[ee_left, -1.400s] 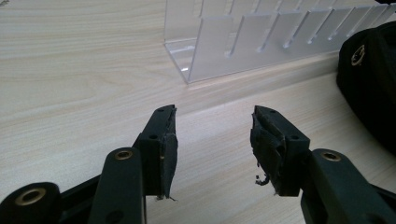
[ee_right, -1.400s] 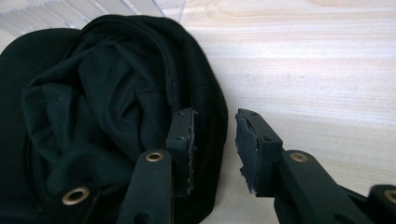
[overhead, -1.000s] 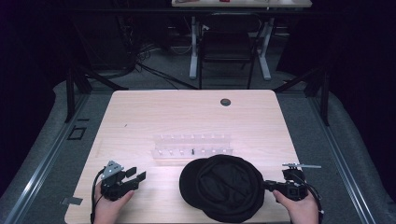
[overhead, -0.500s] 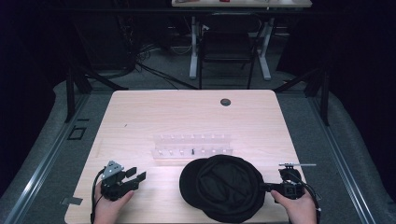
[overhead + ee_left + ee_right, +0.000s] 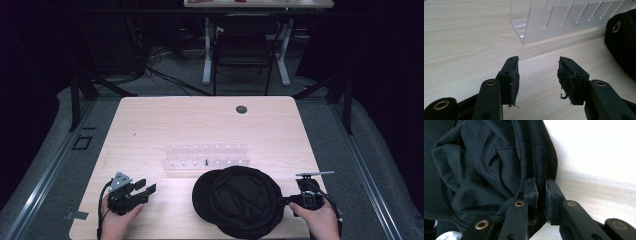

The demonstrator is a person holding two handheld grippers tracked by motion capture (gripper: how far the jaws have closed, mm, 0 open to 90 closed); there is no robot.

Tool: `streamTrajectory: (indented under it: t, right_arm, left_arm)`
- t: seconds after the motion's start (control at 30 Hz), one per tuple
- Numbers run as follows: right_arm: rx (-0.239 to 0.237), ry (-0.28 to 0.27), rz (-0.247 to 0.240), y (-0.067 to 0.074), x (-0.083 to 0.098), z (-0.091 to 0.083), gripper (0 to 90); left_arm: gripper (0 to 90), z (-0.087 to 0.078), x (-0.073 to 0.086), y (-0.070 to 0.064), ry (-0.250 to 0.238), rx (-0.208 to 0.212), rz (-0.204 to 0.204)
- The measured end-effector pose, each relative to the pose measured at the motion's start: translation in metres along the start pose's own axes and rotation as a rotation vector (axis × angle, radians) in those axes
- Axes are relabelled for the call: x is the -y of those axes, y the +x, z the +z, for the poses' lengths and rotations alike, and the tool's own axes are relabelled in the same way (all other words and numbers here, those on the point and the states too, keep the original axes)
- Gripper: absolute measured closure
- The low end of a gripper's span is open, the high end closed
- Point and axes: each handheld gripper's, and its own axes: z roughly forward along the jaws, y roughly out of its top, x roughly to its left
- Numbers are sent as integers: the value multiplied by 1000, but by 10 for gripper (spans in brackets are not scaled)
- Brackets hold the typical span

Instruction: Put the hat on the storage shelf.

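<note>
A black fabric hat (image 5: pixel 242 200) lies at the table's near edge, open side up, its creased lining (image 5: pixel 479 165) showing in the right gripper view. My right gripper (image 5: pixel 281 201) is at the hat's right side. Its jaws have just been closing, and in the right gripper view the gripper (image 5: pixel 541 183) has the hat's thick rim (image 5: pixel 541 157) pinched between its pads. My left gripper (image 5: pixel 145 186) rests at the near left, a good way from the hat. In the left gripper view it (image 5: pixel 537 62) stands open over bare wood with nothing between its fingers.
A clear acrylic rack (image 5: pixel 206 155) with several slots stands just beyond the hat, a small dark piece (image 5: pixel 206 161) in its front row; it shows close ahead of the left gripper (image 5: pixel 554 22). A dark round grommet (image 5: pixel 241 109) sits at the table's (image 5: pixel 150 125) far side.
The right gripper's jaws have drawn together onto the hat's right rim, and the hand has edged slightly toward the hat. The left gripper has stayed put.
</note>
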Motion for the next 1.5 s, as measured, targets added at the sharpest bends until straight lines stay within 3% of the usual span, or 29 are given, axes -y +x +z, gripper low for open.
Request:
streamTrajectory:
  t: [0.33,0.77,0.83,0.87,0.9,0.93,1.17,1.23,1.27,1.3,1.33,1.37,1.5]
  right_arm:
    - [-15,71,1,-2,-10,-1,868]
    - [25,141,13,-1,-27,-3,868]
    - [36,181,-1,0,-30,-4,868]
    - [35,170,8,1,-30,-2,868]
    - [47,211,-18,1,-33,-4,868]
    - [44,198,-1,2,-33,-2,867]
    - [53,259,-11,3,-41,-2,835]
    - [63,264,-14,3,-41,-2,833]
    - [59,240,6,5,-41,0,833]
    - [74,277,-14,5,-43,-1,840]
    - [62,256,5,6,-42,0,846]
    - [66,284,-8,6,-44,-1,851]
    - [56,283,21,4,-46,1,867]
  left_arm:
    - [511,-1,0,1,2,-5,-1]
    - [511,0,0,1,-1,-6,-6]
    - [511,0,0,1,0,-5,-6]
    - [511,0,1,1,1,-5,-7]
    - [511,0,0,1,7,-4,-5]
    - [511,1,1,1,2,-5,-6]
    - [511,1,1,1,4,-4,-7]
    - [511,1,1,1,5,-4,-7]
    - [511,1,1,1,6,-4,-7]
    - [511,1,1,1,5,-5,-6]
    - [511,1,1,1,5,-4,-7]
    - [511,1,1,1,5,-4,-7]
    - [511,2,1,1,9,-3,-5]
